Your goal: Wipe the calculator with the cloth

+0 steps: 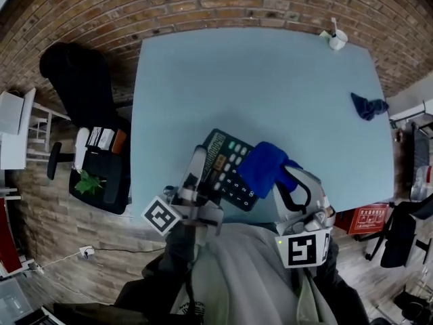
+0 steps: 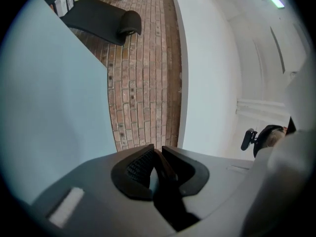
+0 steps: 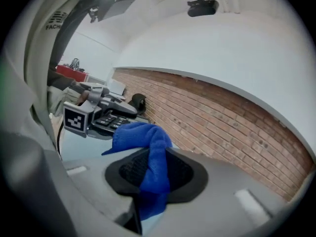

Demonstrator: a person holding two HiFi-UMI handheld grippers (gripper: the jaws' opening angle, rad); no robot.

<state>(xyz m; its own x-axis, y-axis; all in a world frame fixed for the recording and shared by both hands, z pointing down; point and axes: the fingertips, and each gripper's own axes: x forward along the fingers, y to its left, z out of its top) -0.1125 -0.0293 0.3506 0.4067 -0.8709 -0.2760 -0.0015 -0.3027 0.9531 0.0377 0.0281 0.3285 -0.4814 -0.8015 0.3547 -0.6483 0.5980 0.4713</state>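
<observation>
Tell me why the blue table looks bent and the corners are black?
Head view: the wide lens bows the table edges and the bricks; light is even, no hard shadows. Left gripper view: a round picture with black corners; the left gripper up close looks soft. Right gripper view: same black rim; the blue cloth is fairly sharp.

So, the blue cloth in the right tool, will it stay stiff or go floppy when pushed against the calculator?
Probably floppy: the blue cloth droops in folds from the right tool. Likely light, since a narrow pinch holds it. It should mould to the calculator rather than resist.
</observation>
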